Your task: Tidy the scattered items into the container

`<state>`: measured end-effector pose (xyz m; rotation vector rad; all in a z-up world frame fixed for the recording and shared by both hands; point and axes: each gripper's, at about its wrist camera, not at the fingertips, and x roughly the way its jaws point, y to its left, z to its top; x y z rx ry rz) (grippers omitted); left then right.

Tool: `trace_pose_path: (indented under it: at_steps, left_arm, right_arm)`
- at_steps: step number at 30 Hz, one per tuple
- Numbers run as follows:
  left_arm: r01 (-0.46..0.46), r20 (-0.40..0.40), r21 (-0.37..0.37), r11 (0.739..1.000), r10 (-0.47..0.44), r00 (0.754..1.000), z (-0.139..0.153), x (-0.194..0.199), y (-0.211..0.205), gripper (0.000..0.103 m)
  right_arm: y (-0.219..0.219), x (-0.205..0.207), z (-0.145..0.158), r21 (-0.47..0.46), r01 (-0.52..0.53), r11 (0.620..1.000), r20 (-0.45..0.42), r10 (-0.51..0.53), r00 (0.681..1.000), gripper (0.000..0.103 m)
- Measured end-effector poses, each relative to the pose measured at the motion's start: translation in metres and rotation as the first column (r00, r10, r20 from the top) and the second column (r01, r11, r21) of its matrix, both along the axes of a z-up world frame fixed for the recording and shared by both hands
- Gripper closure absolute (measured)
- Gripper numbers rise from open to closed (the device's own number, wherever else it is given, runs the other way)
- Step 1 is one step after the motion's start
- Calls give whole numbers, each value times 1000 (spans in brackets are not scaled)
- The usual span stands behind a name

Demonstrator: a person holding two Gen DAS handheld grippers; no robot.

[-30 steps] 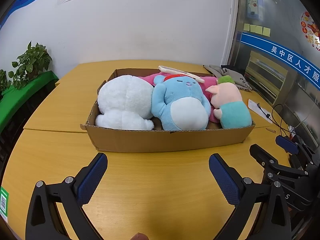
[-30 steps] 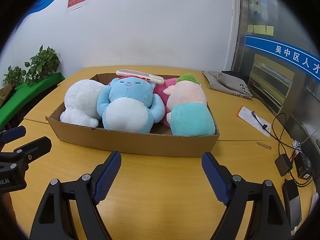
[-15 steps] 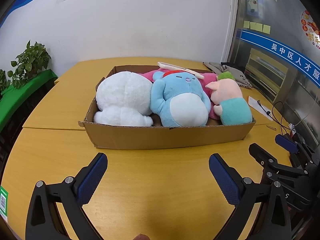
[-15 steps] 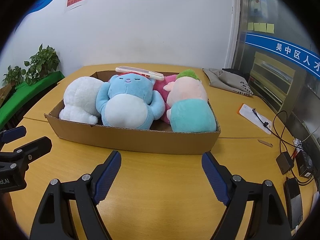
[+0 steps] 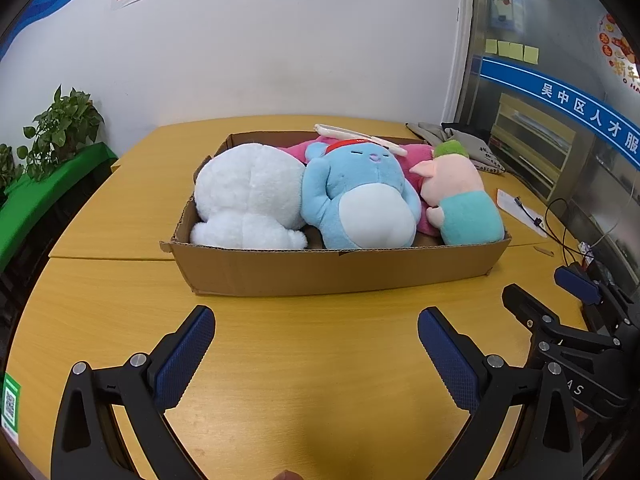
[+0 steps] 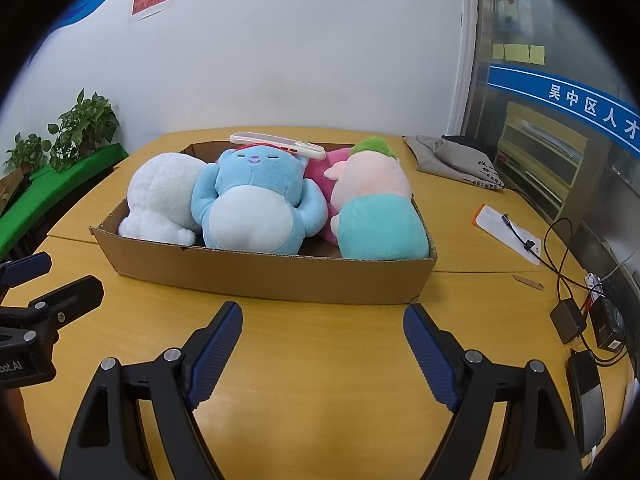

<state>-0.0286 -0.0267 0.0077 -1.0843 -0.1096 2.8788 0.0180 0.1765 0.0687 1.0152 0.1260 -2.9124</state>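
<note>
You are holding both the left hand-held gripper [image 5: 316,342] and the right hand-held gripper [image 6: 323,338] empty with jaws apart over the bench [image 5: 320,380], drawing slightly closer to the cardboard box [image 5: 340,270] than a second ago, where the plush toys [image 5: 356,196] are already lying packed, so tidying looks finished.

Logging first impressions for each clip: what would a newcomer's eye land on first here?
The cardboard box at the middle of the wooden table, packed with plush toys: a white plush at its left end, a blue plush in the middle, a pink-and-teal plush at its right end. Nearer the cameras, the left claw and right claw hang open and empty.
</note>
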Motion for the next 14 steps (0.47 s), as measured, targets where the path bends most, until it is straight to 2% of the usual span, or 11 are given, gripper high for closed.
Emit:
trace_pose_path:
  at_steps: [7,14]
  left_arm:
    - [10,2,15,1000,-10,1000,-1,3,-1,0]
    - [-14,-29,-38,999,13,999,0,11,2,0]
  right_arm:
    - [-3,3,1,5,-7,1000,-3,7,1000,20]
    - [-8,5,-2,12,-11,1000,3,11,1000,20]
